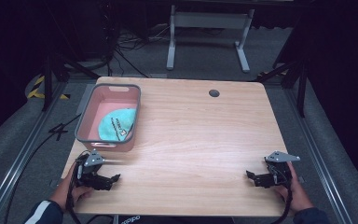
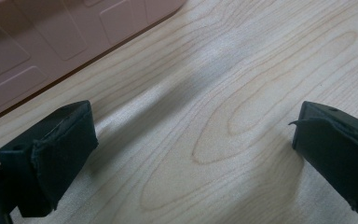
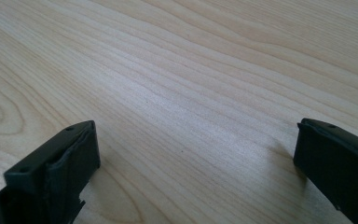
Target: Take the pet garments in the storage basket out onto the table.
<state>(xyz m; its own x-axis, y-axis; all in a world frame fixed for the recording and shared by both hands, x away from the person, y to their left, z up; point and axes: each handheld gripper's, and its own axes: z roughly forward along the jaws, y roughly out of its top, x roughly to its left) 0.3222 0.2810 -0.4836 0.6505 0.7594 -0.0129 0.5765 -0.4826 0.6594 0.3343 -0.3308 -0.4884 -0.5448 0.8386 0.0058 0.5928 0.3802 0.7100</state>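
High view puts your left gripper (image 1: 114, 178) at seven o'clock and your right gripper (image 1: 251, 176) at five, both wide and empty. Your left sits just beside the pink basket (image 1: 85, 122); swing carelessly and you'll knock it. Left gripper view misses the teal cloth (image 1: 116, 124) lying inside.

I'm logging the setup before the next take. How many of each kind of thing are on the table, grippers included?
Pink bin: 1
Teal cloth in the bin: 1
Grippers, left and right, both with jaws open: 2
Total: 4
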